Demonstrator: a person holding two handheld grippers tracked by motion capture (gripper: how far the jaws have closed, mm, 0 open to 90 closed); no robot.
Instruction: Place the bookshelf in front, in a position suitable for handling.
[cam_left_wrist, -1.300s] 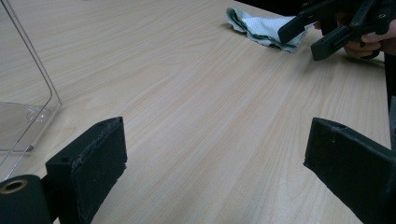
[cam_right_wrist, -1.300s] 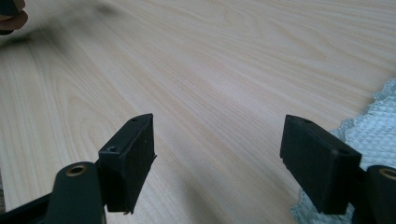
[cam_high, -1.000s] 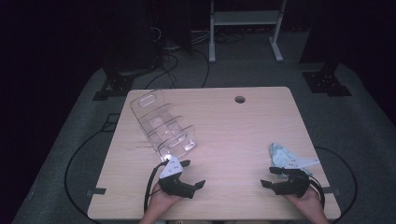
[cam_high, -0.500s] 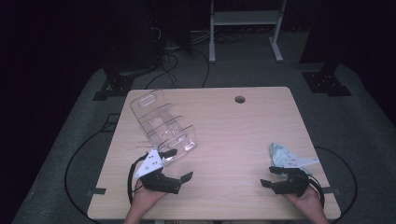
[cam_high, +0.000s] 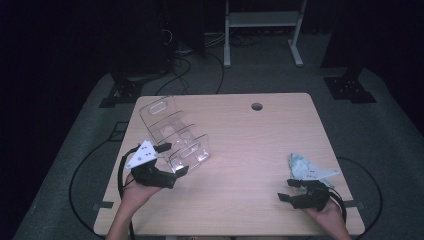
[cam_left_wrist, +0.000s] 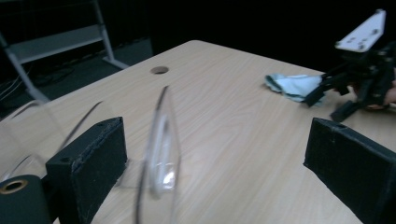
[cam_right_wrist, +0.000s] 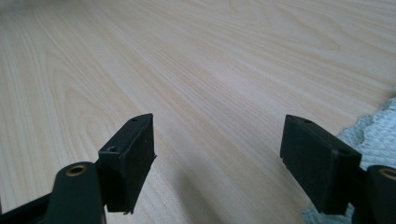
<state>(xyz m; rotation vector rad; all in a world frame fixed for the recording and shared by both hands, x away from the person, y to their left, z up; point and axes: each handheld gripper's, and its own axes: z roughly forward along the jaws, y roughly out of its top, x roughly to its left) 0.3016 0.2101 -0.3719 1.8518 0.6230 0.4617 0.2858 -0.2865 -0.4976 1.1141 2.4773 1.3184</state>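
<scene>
Your left gripper (cam_high: 174, 161) stood wide open and held nothing, its jaws astride the near clear panel of the acrylic rack (cam_high: 172, 131) on the table's (cam_high: 260, 145) left side. Your right gripper (cam_high: 288, 191) also gaped empty near the front right edge, the blue cloth (cam_high: 301, 167) just beyond it.

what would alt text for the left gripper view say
The left gripper, its two black jaws wide apart, sits at the front edge of a clear plastic tiered rack on a light wooden table, one clear panel standing between the jaws. Farther off lie a crumpled pale blue cloth and the right gripper.
</scene>
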